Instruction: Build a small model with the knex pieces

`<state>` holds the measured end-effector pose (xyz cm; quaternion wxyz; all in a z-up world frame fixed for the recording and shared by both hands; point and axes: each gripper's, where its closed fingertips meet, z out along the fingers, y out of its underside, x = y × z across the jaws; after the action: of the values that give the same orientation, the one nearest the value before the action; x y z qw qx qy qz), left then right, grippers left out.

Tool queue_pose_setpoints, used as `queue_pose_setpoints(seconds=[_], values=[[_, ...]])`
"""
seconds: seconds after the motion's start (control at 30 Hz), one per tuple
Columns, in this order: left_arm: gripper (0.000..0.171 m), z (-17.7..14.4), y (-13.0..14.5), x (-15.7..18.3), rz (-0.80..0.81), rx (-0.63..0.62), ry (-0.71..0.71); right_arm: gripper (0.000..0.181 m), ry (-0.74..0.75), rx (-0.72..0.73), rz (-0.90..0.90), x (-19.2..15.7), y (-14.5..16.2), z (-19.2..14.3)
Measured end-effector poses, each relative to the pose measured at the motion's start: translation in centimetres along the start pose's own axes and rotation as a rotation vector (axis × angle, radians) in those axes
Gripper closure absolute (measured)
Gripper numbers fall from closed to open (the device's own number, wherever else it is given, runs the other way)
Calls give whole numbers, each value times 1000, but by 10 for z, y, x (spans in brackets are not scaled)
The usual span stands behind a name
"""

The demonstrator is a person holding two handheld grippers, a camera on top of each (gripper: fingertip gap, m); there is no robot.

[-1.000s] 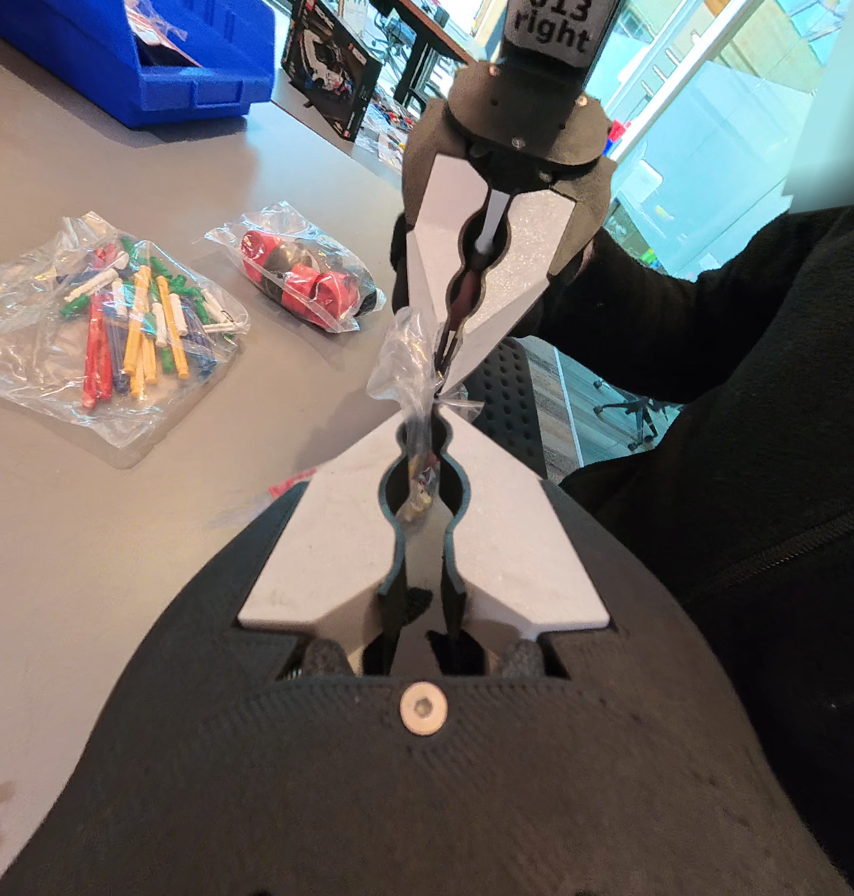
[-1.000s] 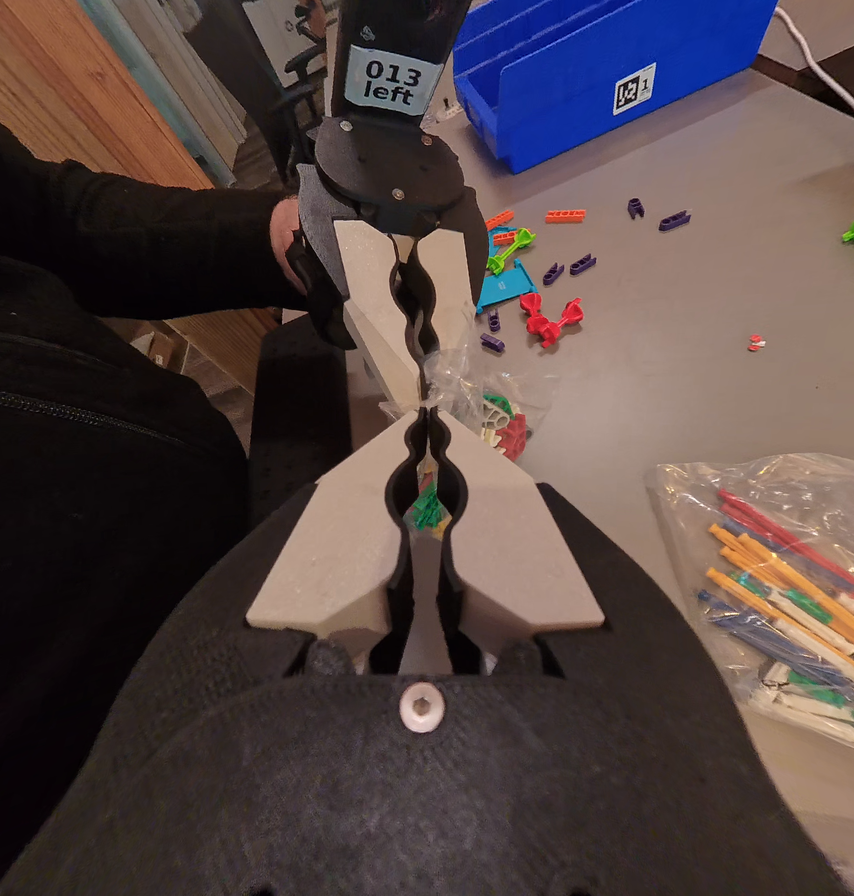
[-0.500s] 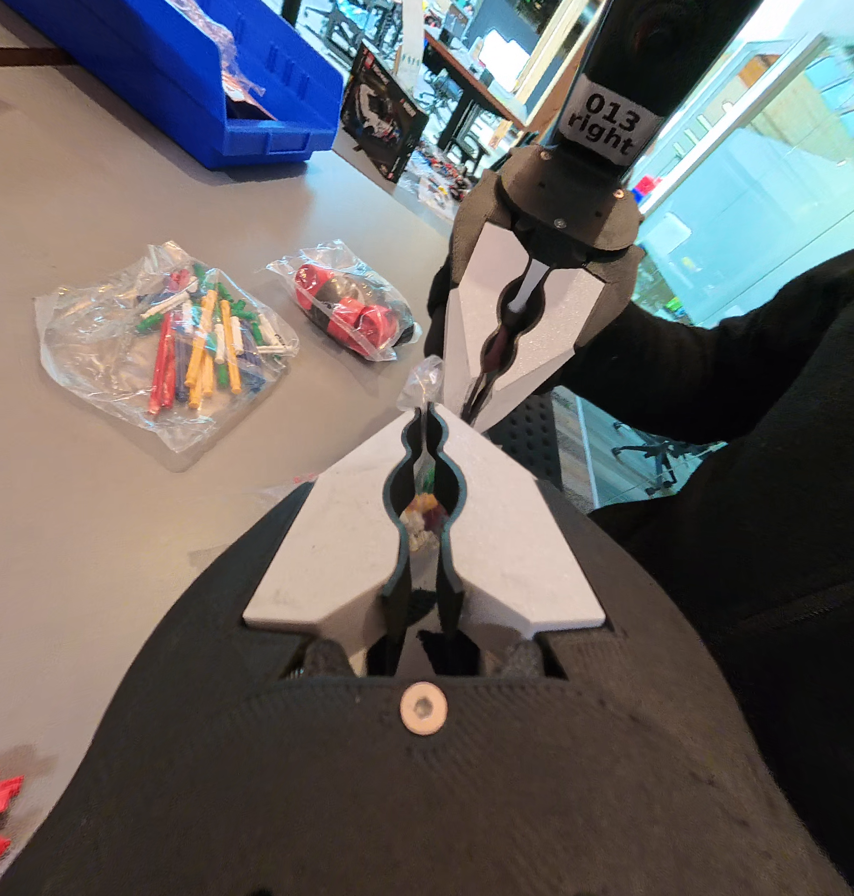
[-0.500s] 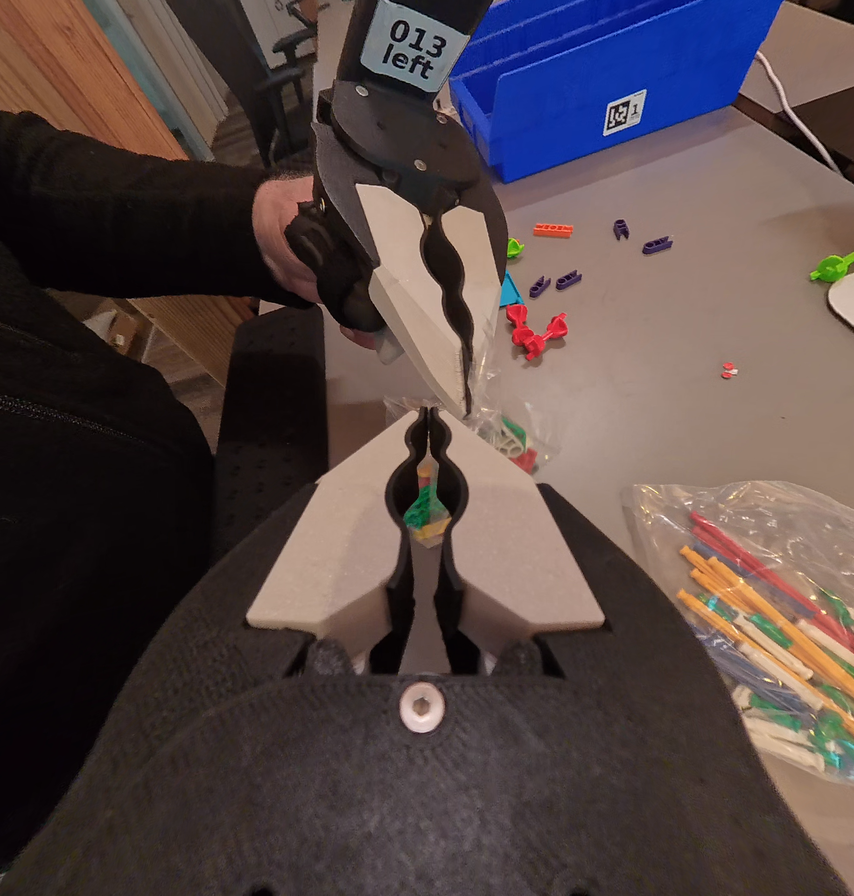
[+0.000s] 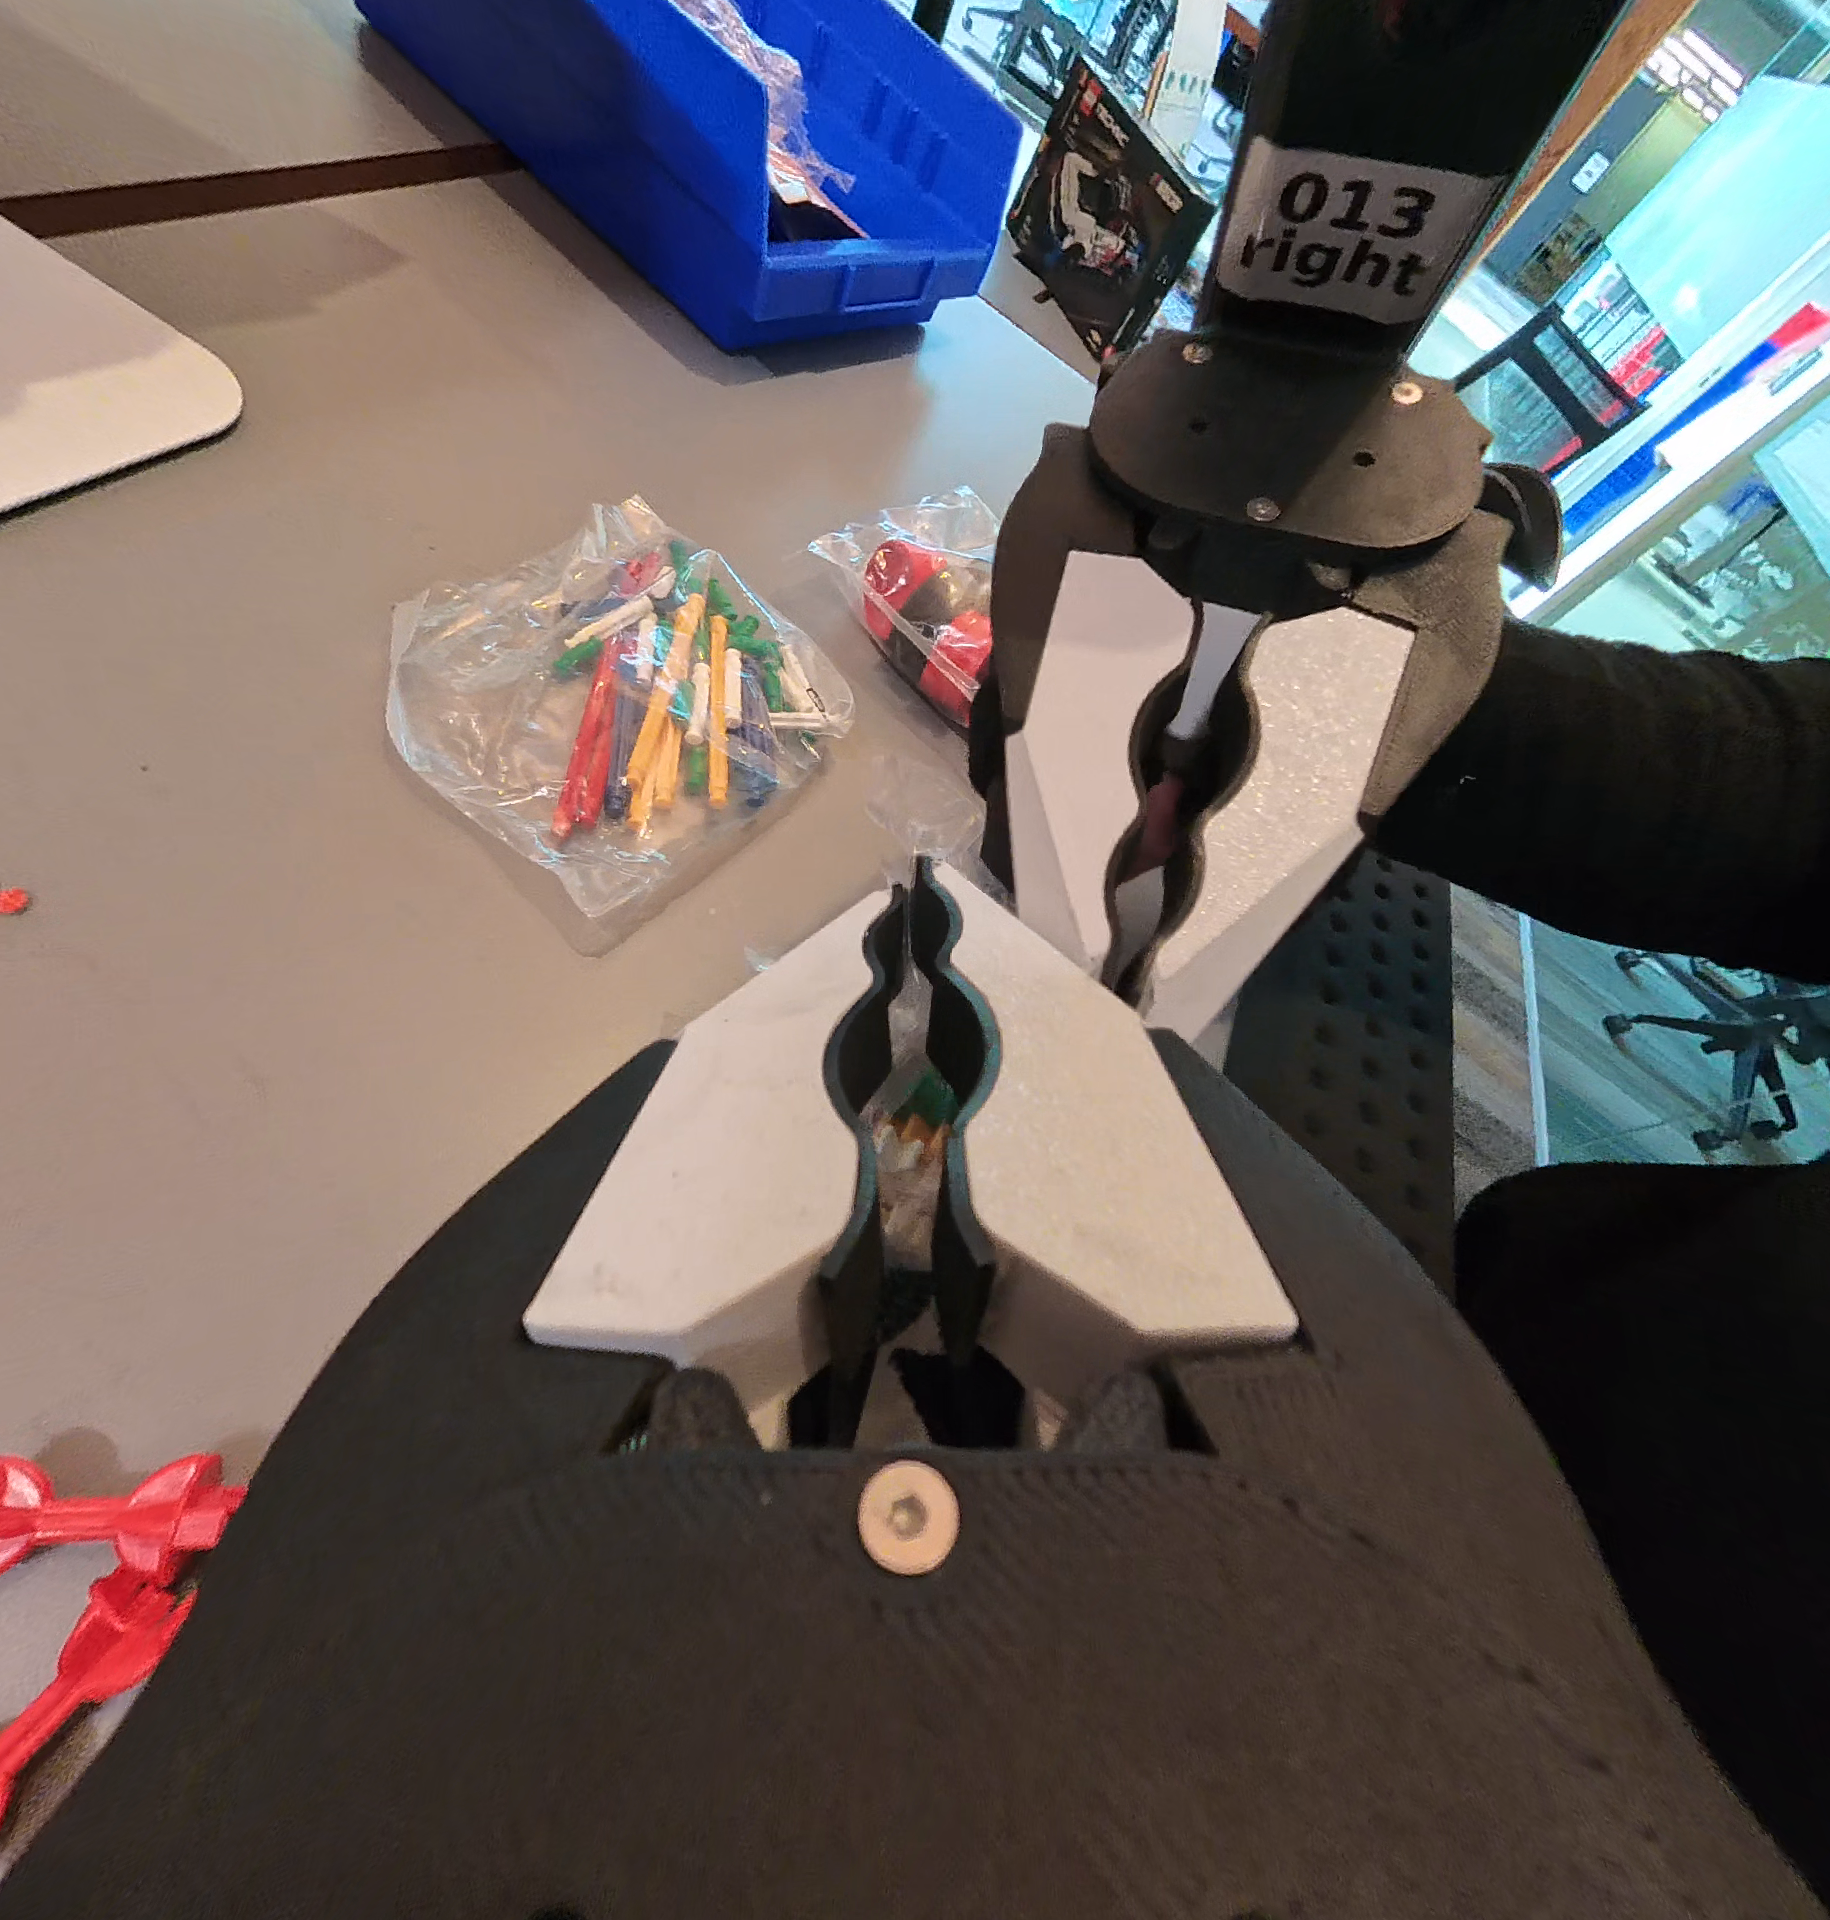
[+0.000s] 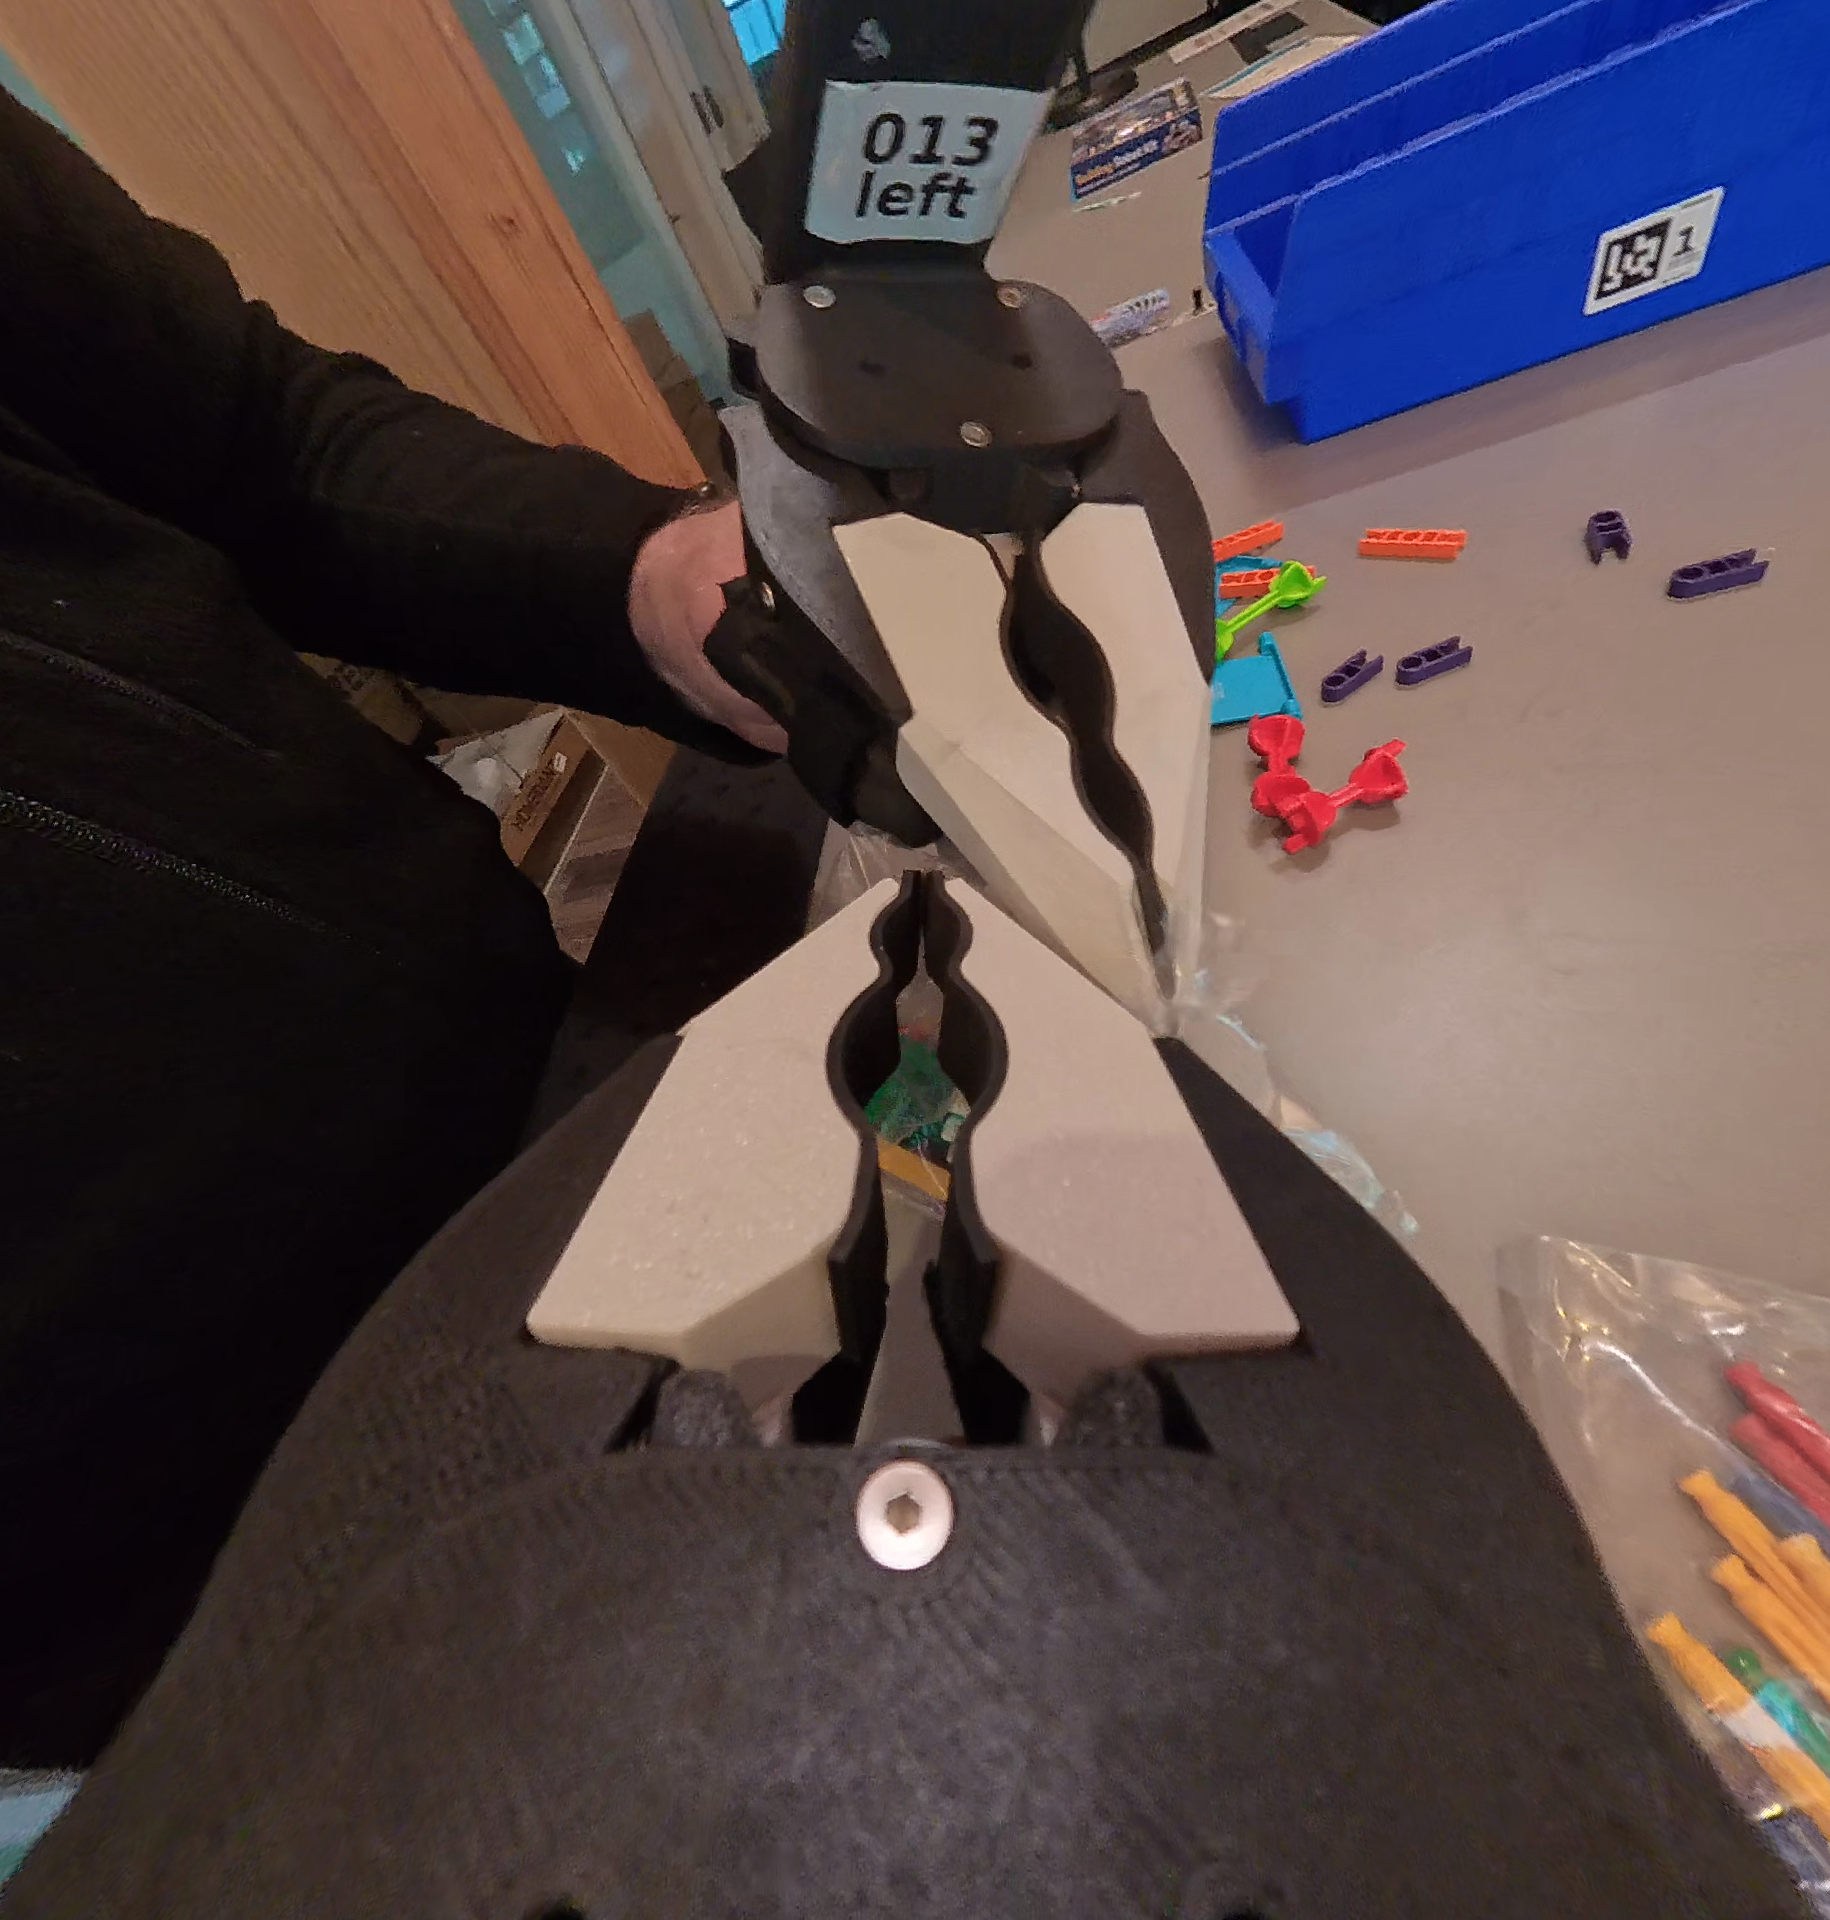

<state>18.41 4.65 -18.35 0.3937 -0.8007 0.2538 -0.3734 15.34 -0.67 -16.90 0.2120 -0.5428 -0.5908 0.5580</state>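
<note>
— Both grippers pinch one small clear bag of plastic pieces, mid-frame, above the grey table. Left gripper is clamped on its top edge.

— Right gripper too, jaws closed on the film. The bag of coloured rods lies upper left, the blue bin beyond it.

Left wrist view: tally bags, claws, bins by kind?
Clear bags: 3 (sticks bag, red-parts bag, small bag pinched by both claws)
Claws: 2 (left claw, right claw)
Blue bin: 1
Total: 6
</note>
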Motion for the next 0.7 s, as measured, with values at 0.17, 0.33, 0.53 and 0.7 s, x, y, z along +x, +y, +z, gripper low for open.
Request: queue_pose_setpoints(seconds=[0.17,0.33,0.53,0.7], values=[[171,-1,-1,-15,10,11,-72,181,28,-13,-35,-1,3,3],[171,3,-1,-17,13,19,-81,181,100,-39,-63,0,8,0],[171,-14,-20,-10,12,49,11,181,217,35,-37,6,-3,-31],[171,-20,-16,1,24,26,29,181,297,-26,-77,11,0,-47]])
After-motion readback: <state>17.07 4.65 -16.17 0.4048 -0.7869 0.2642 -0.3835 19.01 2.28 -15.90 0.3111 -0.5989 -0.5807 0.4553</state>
